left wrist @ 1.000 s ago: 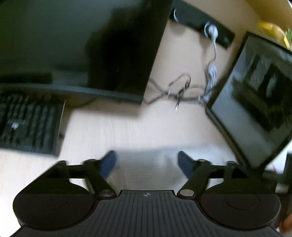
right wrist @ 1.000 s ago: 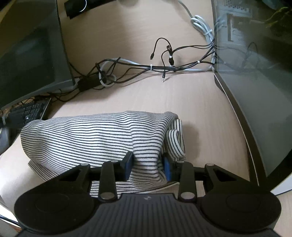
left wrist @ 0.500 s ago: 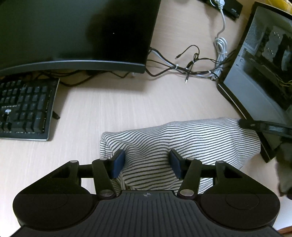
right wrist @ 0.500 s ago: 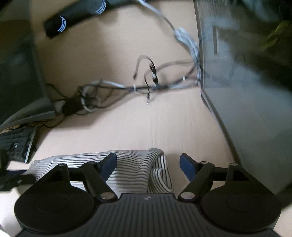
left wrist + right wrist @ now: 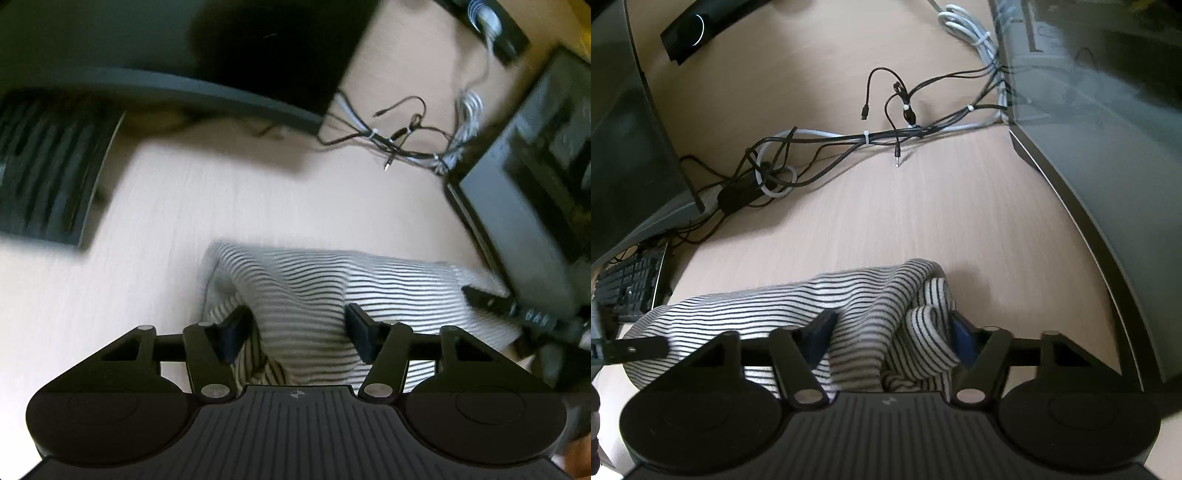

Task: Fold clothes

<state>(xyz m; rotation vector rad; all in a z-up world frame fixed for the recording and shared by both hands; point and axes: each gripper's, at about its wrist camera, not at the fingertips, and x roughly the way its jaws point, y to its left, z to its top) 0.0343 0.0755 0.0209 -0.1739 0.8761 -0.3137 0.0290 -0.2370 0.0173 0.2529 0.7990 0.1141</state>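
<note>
Left wrist view showed the left tongs (image 5: 299, 332) partly open, fingers (image 5: 360, 332) standing either side of a raised fold of the striped cloth (image 5: 306, 295) with cloth between them; whether the pads pressed it, I could not tell, the picture being blurred; the cloth lay bunched on the pale surface (image 5: 221, 199), its far edge free. Right wrist view showed the right tongs (image 5: 892, 332) also partly open, straddling the rumpled right end of the cloth (image 5: 879, 306), cloth against both pads, though a firm grip could not be judged; the other tongs' finger (image 5: 635, 349) reached in at the cloth's left end. A monitor (image 5: 624, 122) stood left, a keyboard (image 5: 628, 288) below it, a dark case (image 5: 1108, 147) close on the right, cables (image 5: 886, 133) behind; bare surface lay open between cloth and cables.
</note>
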